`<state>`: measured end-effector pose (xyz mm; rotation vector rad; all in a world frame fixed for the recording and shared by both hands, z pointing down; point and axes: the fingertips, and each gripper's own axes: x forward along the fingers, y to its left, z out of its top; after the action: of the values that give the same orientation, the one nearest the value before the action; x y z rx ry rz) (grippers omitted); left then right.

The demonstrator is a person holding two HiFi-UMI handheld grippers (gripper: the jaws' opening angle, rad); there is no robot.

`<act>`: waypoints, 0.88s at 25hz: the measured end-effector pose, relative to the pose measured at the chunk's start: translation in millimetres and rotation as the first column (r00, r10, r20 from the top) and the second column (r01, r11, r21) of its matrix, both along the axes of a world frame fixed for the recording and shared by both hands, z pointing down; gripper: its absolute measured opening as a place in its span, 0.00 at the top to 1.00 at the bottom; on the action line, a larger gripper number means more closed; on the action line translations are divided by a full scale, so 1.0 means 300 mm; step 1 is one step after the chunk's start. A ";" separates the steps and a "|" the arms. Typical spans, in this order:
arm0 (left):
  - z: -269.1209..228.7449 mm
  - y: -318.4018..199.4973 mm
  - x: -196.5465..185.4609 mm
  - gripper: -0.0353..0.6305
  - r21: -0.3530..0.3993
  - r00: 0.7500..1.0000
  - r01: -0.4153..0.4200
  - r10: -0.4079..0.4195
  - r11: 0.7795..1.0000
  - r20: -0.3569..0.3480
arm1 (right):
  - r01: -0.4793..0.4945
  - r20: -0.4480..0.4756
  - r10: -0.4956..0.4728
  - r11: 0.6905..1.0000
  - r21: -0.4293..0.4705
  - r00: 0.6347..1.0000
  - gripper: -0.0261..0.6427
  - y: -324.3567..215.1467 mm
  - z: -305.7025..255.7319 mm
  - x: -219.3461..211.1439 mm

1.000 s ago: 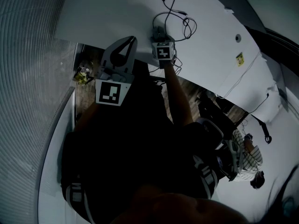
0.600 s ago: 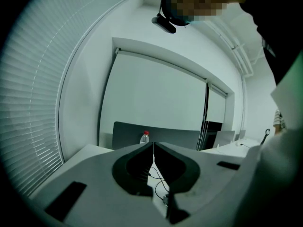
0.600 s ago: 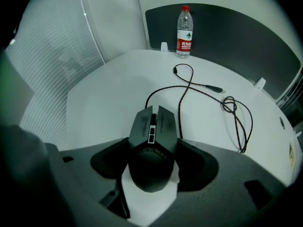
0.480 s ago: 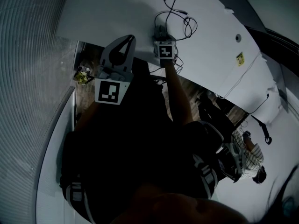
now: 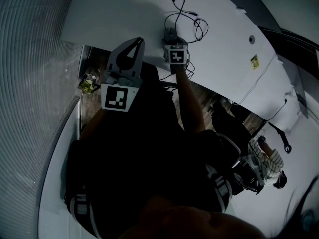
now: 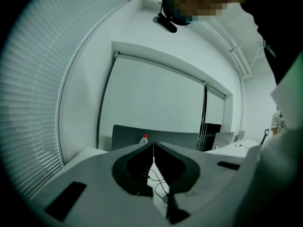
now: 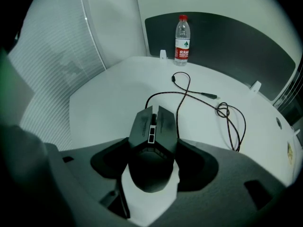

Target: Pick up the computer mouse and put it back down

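The dark angular computer mouse [image 7: 152, 141] lies between the jaws of my right gripper [image 7: 154, 146], and both jaws press its sides. Its black cable [image 7: 227, 117] runs away over the white table [image 7: 109, 103] in loops. In the head view the right gripper [image 5: 172, 40] reaches out over the table with the mouse [image 5: 170, 34] at its tip. Whether the mouse rests on the table or hangs just above it I cannot tell. My left gripper [image 5: 134, 44] is held up beside the table edge, its tips touching and nothing in it [image 6: 153, 144].
A water bottle [image 7: 182, 33] with a red cap stands at the table's far edge before a dark divider panel [image 7: 236, 37]. Window blinds [image 5: 25, 83] line the left side. A person in a striped shirt [image 5: 266, 163] sits at the lower right.
Both grippers stay almost where they were; the right one with the mouse has shifted only very slightly. The person at the lower right has moved a little.
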<state>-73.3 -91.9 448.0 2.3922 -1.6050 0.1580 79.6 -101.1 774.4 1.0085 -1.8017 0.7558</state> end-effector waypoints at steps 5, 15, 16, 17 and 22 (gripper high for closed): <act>-0.020 0.009 0.004 0.94 0.011 1.000 -0.004 0.004 1.000 -0.005 | -0.014 0.015 0.013 0.999 0.039 1.000 0.53 -0.009 -0.050 -0.001; -0.084 0.042 0.013 0.94 0.046 1.000 -0.011 0.012 0.999 -0.009 | -0.036 0.051 0.031 0.994 0.100 0.998 0.53 0.002 -0.166 0.004; -0.089 0.048 0.012 0.94 0.049 1.000 -0.012 0.012 0.999 -0.008 | -0.041 0.054 0.035 0.993 0.111 0.998 0.53 0.004 -0.177 0.007; -0.094 0.053 0.012 0.94 0.052 1.000 -0.012 0.013 0.999 -0.007 | -0.044 0.056 0.037 0.992 0.121 0.998 0.53 0.005 -0.188 0.009; -0.116 0.070 0.014 0.94 0.070 1.000 -0.013 0.014 0.997 -0.010 | -0.057 0.068 0.047 0.987 0.151 0.997 0.53 0.016 -0.238 0.018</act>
<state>-69.0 -71.0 413.2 2.4521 -1.6158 0.0927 84.9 -96.4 702.8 1.1462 -1.9179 0.6970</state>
